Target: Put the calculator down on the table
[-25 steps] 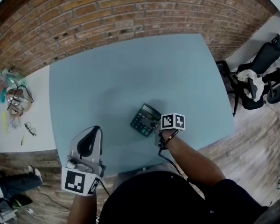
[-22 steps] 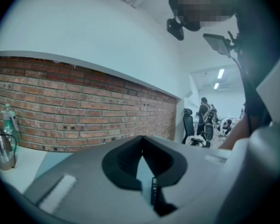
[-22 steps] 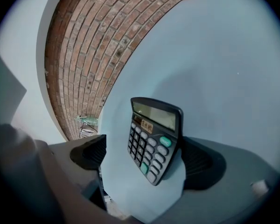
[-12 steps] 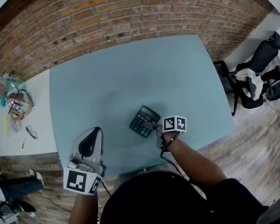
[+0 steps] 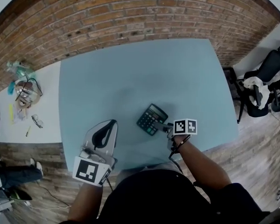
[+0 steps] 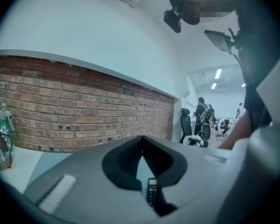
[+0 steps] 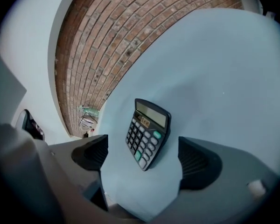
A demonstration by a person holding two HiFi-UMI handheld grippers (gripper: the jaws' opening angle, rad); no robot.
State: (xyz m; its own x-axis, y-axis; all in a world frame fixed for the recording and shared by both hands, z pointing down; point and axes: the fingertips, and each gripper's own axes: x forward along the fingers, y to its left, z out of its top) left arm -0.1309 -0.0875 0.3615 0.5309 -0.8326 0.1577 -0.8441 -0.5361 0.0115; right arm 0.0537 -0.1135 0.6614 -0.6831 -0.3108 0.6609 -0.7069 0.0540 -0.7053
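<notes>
A dark calculator (image 5: 152,119) with green keys lies flat on the pale blue table (image 5: 130,73), near the front edge. My right gripper (image 5: 169,128) is just behind it, open. In the right gripper view the calculator (image 7: 148,133) lies with its near end between the wide-apart jaws of the right gripper (image 7: 142,147), and neither pad touches it. My left gripper (image 5: 111,124) hovers over the front left of the table, shut with nothing in it. In the left gripper view the tips of the left gripper (image 6: 141,139) meet, and the calculator (image 6: 151,193) shows small below them.
A brick wall (image 5: 130,13) runs along the table's far side. A white side table (image 5: 23,115) on the left holds bottles and small clutter. Office chairs (image 5: 266,78) stand on the wooden floor at the right. Someone's legs (image 5: 14,177) show at the lower left.
My right gripper has drawn back a little from the calculator, which stays flat on the table. The head view has shifted slightly. The left gripper keeps its pose.
</notes>
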